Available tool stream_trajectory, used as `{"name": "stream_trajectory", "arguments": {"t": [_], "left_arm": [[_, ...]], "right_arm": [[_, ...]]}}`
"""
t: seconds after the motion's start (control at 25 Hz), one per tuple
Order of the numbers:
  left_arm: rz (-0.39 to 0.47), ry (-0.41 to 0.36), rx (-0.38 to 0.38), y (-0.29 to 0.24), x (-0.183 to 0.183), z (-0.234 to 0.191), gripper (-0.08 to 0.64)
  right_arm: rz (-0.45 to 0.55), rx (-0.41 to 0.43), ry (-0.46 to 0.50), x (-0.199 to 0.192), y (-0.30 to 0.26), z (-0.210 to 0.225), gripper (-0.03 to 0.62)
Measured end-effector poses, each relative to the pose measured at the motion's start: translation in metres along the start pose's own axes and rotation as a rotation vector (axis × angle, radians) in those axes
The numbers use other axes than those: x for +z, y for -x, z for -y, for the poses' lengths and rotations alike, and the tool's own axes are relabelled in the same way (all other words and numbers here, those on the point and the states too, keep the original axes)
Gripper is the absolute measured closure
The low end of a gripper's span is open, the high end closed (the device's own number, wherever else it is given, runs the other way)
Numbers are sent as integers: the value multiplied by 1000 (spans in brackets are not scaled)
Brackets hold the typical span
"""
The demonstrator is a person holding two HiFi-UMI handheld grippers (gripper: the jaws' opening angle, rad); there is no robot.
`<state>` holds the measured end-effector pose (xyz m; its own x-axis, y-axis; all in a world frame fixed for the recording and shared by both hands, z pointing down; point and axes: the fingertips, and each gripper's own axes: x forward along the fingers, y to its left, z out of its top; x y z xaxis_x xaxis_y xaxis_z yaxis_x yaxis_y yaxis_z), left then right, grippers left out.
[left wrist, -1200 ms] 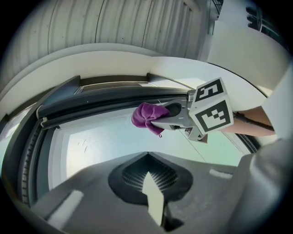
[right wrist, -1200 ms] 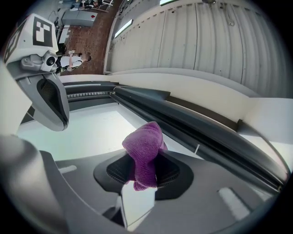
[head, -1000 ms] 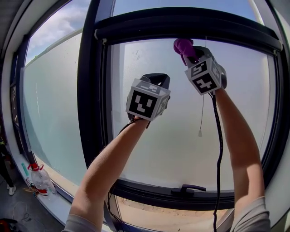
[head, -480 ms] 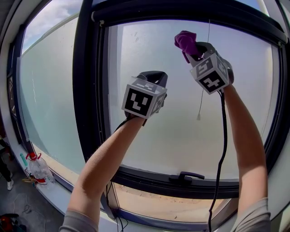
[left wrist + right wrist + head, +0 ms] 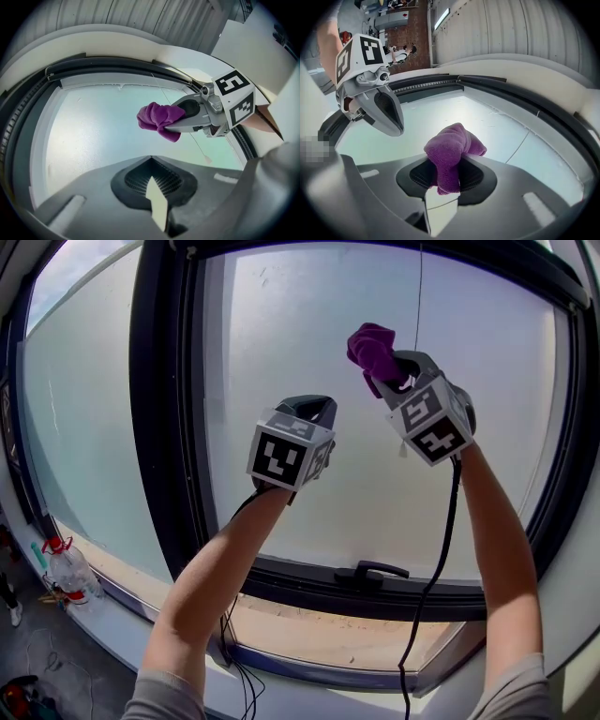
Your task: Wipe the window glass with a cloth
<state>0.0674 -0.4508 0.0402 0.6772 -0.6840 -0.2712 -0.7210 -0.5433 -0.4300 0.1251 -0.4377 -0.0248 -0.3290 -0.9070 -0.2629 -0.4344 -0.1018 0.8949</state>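
The frosted window glass (image 5: pixel 300 324) fills the head view. My right gripper (image 5: pixel 386 367) is shut on a bunched purple cloth (image 5: pixel 372 348), held up against or just short of the pane right of centre; contact cannot be told. The cloth (image 5: pixel 450 152) bulges out above the jaws in the right gripper view. The left gripper view shows the cloth (image 5: pixel 158 118) at the right gripper (image 5: pixel 180 120) tip. My left gripper (image 5: pixel 314 409) is lower and to the left, shut with nothing in it, pointing at the glass (image 5: pixel 93 136).
A thick dark mullion (image 5: pixel 159 409) stands left of the pane. A black window handle (image 5: pixel 373 571) lies on the bottom frame. A thin blind cord (image 5: pixel 418 296) hangs down behind the right gripper. A plastic bottle (image 5: pixel 66 570) stands on the floor at lower left.
The right gripper has carried the cloth down the glass, away from the top frame. The left gripper has come down a little too. Both stay shut.
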Motion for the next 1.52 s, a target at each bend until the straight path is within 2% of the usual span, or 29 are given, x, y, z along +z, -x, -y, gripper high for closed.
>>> {"name": "stream_trajectory", "arguments": {"t": [0.32,0.68,1.08,1.52], "left_arm": [[-24,-9,-12,6,-28,30,560],[-125,54,-2,14,-91,46,560],[-245,113,-15,30,-167,78,560],[-319,166,-73,37,-211,119,560]], "right_arm": [[-42,109,-36,-31,22,-64,451],[-88,292,-111,-62,40,-147,451],[-171,455,-200,-100,68,-228,451],[-285,656,-252,-139,91,-306,449]]}}
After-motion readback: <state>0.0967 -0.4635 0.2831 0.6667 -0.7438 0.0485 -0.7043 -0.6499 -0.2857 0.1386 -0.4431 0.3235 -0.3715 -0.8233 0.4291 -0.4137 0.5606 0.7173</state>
